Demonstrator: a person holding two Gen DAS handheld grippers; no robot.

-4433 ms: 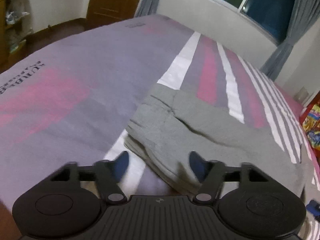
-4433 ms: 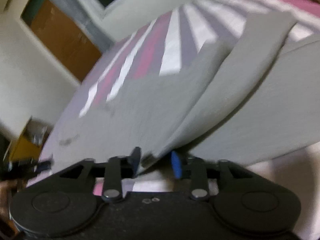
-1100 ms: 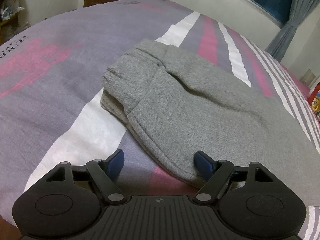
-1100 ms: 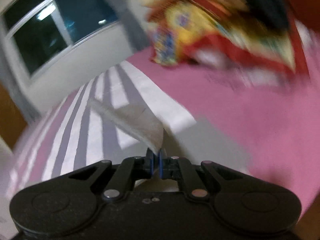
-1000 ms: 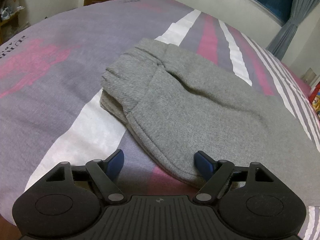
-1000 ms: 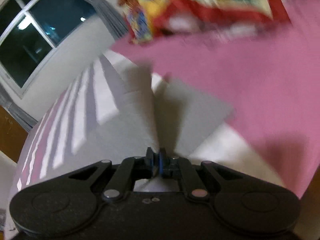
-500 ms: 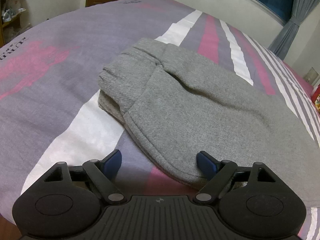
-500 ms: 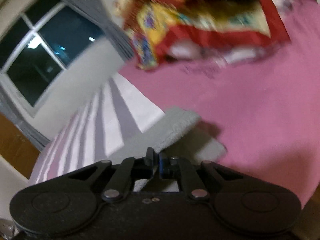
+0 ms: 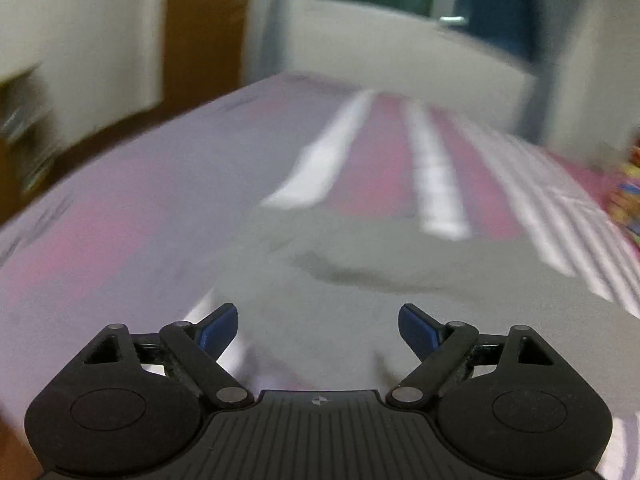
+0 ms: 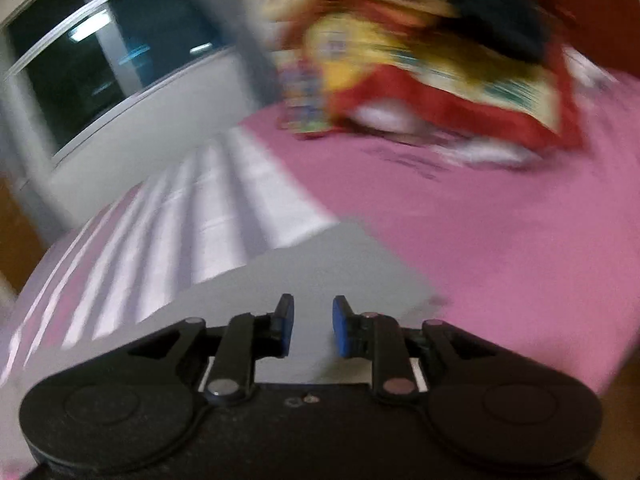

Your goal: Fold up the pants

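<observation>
The left gripper (image 9: pixel 318 330) stands wide, its blue fingertips (image 9: pixel 219 328) spread over the near left end of the gray pants (image 9: pixel 360 280) and gripping nothing. The pants lie flat on the striped bedspread (image 9: pixel 328 160), near the front edge of the bed. That left end looks bulkier, with a dark crease across it, though blur hides whether it is the waistband.

The long axis appears to run left to right across the bed, the far narrow end reaching the pink part of the bedspread (image 10: pixel 500 232) on the right. There the right gripper (image 10: pixel 309 330) hovers over a flat gray corner of the pants (image 10: pixel 304 276), its jaws parted narrowly with bare cloth showing between them, holding nothing.

Judging from this, the lengthwise fold is laid and both ends are free. The next move probably calls for a fresh pinch on one end, to carry it across toward the other without dragging the layers apart.

A colourful blanket heap (image 10: pixel 432 64) sits far right, well apart.
</observation>
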